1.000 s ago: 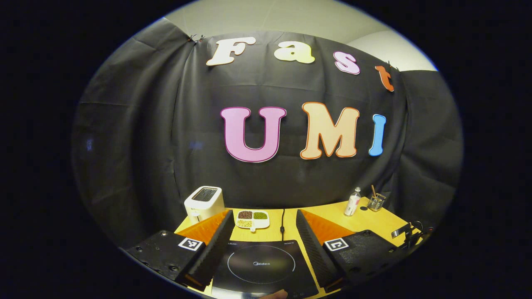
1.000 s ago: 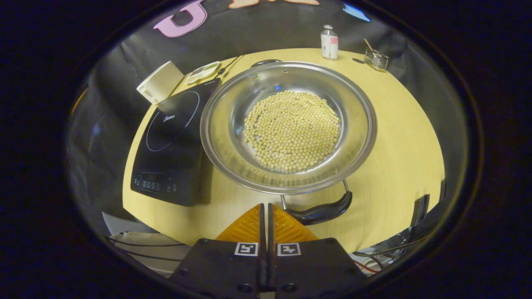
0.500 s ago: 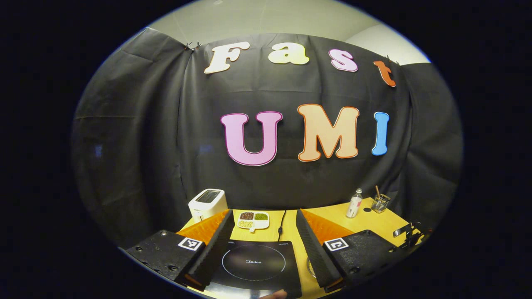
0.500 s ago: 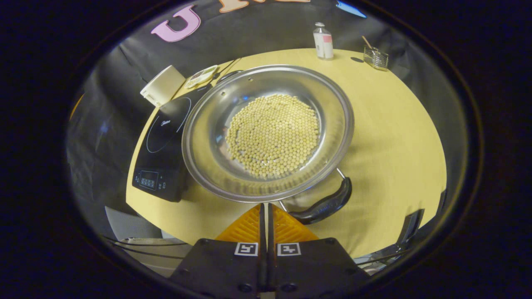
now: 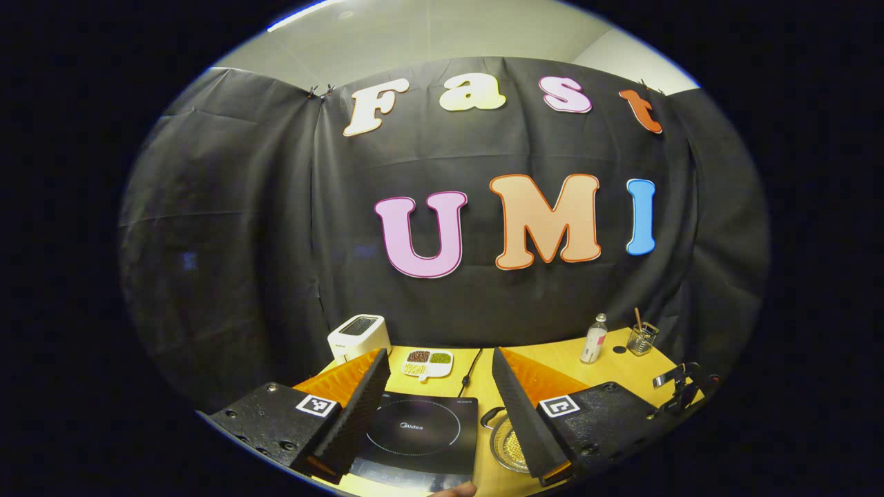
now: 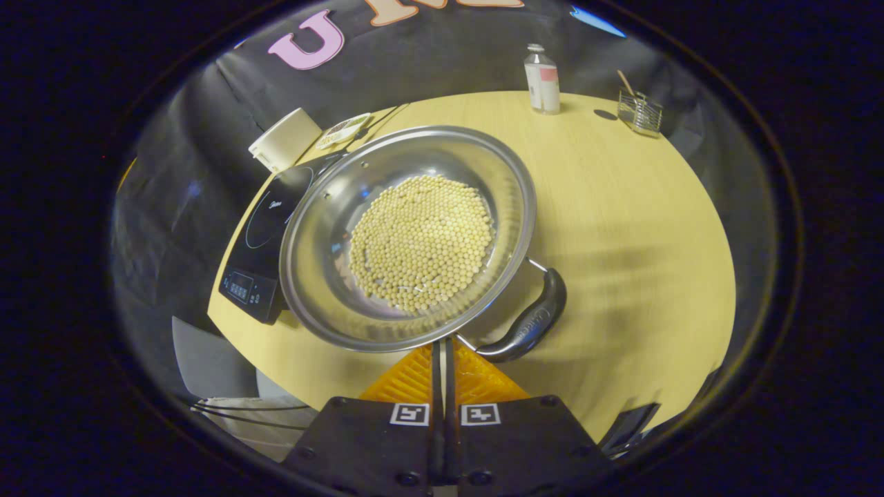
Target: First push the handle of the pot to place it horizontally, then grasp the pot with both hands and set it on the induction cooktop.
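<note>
A steel pot (image 6: 324, 290) holding yellow beans sits on the yellow table (image 6: 621, 228), its left side over the edge of the black induction cooktop (image 6: 259, 228). Its black near handle (image 6: 528, 321) points to the lower right. My right gripper (image 6: 442, 345) is shut with nothing between its fingers, the tips at the pot's near rim beside that handle. In the left gripper view, my left gripper (image 5: 439, 352) stands open above the cooktop (image 5: 414, 435). The pot (image 5: 507, 445) and its other black handle (image 5: 489, 416) peek out by the right finger.
At the table's back stand a white toaster (image 5: 357, 336), a sectioned plate of beans (image 5: 428, 362), a small bottle (image 5: 594, 339) and a glass holder (image 5: 642, 339). The same bottle (image 6: 542, 69) and holder (image 6: 639, 110) show in the right gripper view. A power cord (image 5: 473, 362) runs back from the cooktop.
In the right gripper view the pot has turned, its near handle swinging from below to the lower right. The left gripper has drawn back; the cooktop looks smaller and the pot has come into its view.
</note>
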`<state>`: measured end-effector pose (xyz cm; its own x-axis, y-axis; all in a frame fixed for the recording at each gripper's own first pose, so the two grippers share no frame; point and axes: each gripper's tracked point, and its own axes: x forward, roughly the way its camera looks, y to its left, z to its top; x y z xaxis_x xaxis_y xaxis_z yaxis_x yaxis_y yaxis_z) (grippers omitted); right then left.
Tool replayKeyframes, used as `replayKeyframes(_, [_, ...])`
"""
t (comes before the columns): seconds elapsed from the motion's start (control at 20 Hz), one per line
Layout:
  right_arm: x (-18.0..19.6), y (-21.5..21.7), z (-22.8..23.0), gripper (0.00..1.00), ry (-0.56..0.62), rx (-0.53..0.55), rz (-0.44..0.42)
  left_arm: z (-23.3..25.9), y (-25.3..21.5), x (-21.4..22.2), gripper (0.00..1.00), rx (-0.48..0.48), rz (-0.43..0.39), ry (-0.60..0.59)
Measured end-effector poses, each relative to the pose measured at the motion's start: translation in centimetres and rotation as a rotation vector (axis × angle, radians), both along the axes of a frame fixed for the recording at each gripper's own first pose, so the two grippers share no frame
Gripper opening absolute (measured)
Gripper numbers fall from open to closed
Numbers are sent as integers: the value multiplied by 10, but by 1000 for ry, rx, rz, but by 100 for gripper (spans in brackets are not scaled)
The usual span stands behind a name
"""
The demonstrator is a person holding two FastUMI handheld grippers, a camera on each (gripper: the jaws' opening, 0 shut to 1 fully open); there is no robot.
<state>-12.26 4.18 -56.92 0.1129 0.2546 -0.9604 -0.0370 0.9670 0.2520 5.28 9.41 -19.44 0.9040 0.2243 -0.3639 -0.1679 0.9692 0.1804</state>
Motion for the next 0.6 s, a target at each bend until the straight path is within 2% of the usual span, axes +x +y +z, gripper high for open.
replayKeyframes(0.05, [3,-4,-1,0,-11,-1,16,0,-6,-3,91,10,-5,13])
replayKeyframes(0.35, [23,-26,-15,0,-61,-23,53,2,-46,-1,94,50,-104,72])
replayKeyframes(0.45, [31,-35,-19,3,-71,-31,68,-8,-56,0,94,29,-131,105])
replayKeyframes(0.6, [44,-53,-23,0,-95,-67,87,-10,-57,0,95,0,-124,135])
